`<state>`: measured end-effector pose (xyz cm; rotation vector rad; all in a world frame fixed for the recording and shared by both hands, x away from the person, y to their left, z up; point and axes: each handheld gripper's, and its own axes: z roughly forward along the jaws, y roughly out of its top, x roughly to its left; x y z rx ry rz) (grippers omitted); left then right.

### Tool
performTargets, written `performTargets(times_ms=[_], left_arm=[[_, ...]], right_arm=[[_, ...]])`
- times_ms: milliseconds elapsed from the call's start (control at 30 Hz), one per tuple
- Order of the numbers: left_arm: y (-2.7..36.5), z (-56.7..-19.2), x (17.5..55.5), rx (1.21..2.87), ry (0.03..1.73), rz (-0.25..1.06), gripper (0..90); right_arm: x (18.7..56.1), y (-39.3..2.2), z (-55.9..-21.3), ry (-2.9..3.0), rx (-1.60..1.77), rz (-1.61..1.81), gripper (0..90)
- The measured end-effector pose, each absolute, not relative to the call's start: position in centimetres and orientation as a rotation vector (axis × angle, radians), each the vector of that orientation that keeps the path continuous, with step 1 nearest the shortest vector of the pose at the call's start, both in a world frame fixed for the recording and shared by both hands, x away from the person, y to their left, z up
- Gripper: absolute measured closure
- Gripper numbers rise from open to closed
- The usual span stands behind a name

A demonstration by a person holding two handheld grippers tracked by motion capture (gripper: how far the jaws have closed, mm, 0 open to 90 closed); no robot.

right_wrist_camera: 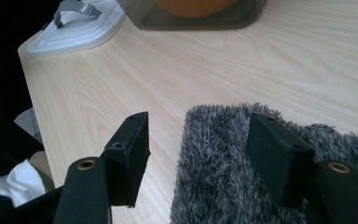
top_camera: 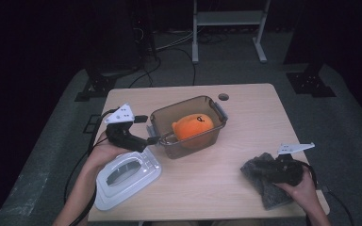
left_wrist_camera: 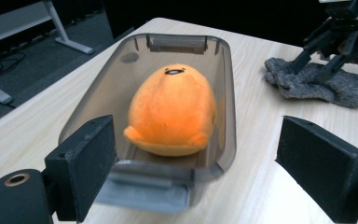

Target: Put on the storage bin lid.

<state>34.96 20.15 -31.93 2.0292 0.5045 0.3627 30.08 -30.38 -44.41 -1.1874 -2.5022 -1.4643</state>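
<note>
Now my left hand-held gripper [left_wrist_camera: 196, 172] gapes empty before the bin [left_wrist_camera: 226, 93] holding the orange plush [left_wrist_camera: 172, 109], frame centre; my right hand-held gripper [right_wrist_camera: 200, 158] stands open astride the grey cloth's [right_wrist_camera: 214, 158] edge, lower right.

black left tongs [top_camera: 152, 140] with grey three-cornered plate, black right tongs [top_camera: 268, 165], flat padded jaws, brass-ringed screw holes, trailing cables

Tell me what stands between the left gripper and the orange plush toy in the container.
The container's near end wall and grey latch lie between the open left gripper and the orange plush toy. From above, nothing visible covers the toy.
</note>
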Motion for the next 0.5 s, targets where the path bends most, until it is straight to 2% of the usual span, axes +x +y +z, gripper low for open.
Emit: performTargets(times_ms=[500], left_arm=[[23.6, -33.9, 32.1, 2.066, 0.532, 0.379, 11.1]], right_arm=[[30.1, -30.3, -44.4, -2.505, -1.187, -1.462, 38.1]])
